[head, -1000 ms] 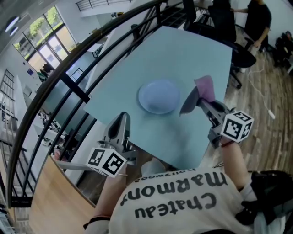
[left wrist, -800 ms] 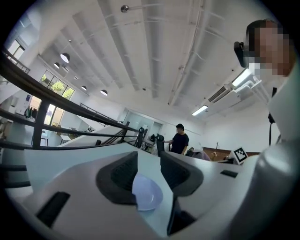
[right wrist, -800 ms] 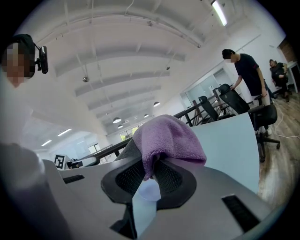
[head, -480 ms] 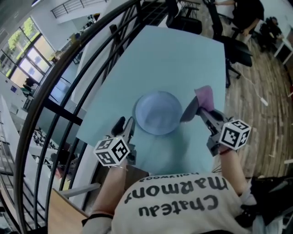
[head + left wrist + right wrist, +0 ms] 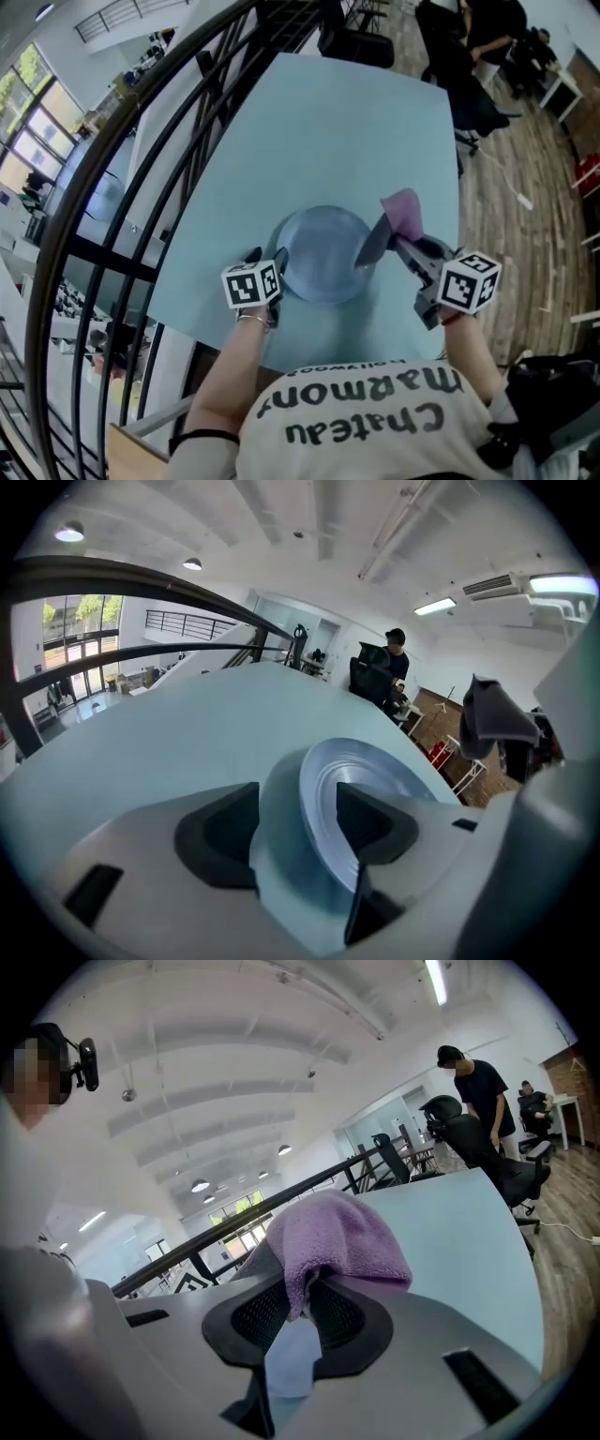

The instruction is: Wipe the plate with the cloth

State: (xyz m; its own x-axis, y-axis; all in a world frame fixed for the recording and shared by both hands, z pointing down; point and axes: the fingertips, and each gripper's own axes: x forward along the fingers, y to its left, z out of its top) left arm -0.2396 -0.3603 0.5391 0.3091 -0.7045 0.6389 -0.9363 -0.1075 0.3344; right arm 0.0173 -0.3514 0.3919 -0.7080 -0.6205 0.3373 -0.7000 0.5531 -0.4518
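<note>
the left gripper [image 5: 266, 255] is sitting at the near-left rim of the round pale blue plate [image 5: 323, 251]. its jaws have just been opening and are now standing wide, with the rim between them and the pads not pressing on it. the plate is lying flat on the light blue table [image 5: 356, 122]. at the plate's right edge the right gripper [image 5: 398, 246] is clamping a purple terry cloth [image 5: 403, 214], which is hanging over the rim; i cannot tell if it is touching. wiping looks not yet begun; this is the steadying step. next, i reckon, the left jaws are needing to pinch the rim while the cloth is coming down onto the plate's face.
</note>
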